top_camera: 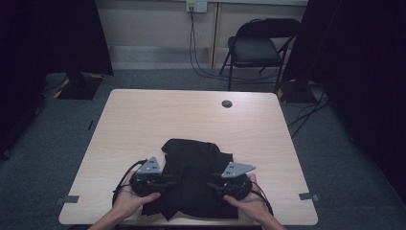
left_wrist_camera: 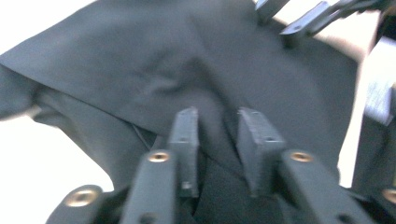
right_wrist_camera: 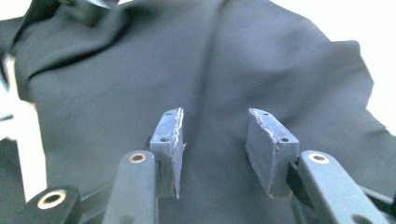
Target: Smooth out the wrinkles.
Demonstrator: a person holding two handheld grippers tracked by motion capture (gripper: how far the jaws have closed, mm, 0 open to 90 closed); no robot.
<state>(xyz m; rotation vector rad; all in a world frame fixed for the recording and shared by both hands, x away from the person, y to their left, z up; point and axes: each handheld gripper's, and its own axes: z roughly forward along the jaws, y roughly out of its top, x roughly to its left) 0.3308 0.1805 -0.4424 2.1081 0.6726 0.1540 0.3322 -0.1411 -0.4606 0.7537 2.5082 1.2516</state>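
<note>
A black cloth [top_camera: 194, 179] lies crumpled at the near middle of the table [top_camera: 143, 120]. My left gripper [top_camera: 168, 181], held in a hand, points in from the cloth's left side. In the left gripper view its jaws stand close together with a raised fold of the black cloth [left_wrist_camera: 154, 70] pinched between them, and creases run out from the left gripper [left_wrist_camera: 217, 128]. My right gripper [top_camera: 214, 185] comes in from the cloth's right side. In the right gripper view the right gripper [right_wrist_camera: 215, 135] is open, with flat black cloth [right_wrist_camera: 140, 70] under the gap.
The near table edge [top_camera: 191, 223] lies just below the cloth and hands. A round cable hole [top_camera: 227, 103] sits at the table's far side. Beyond the table stand a folding chair [top_camera: 258, 48] and floor cables [top_camera: 306, 112].
</note>
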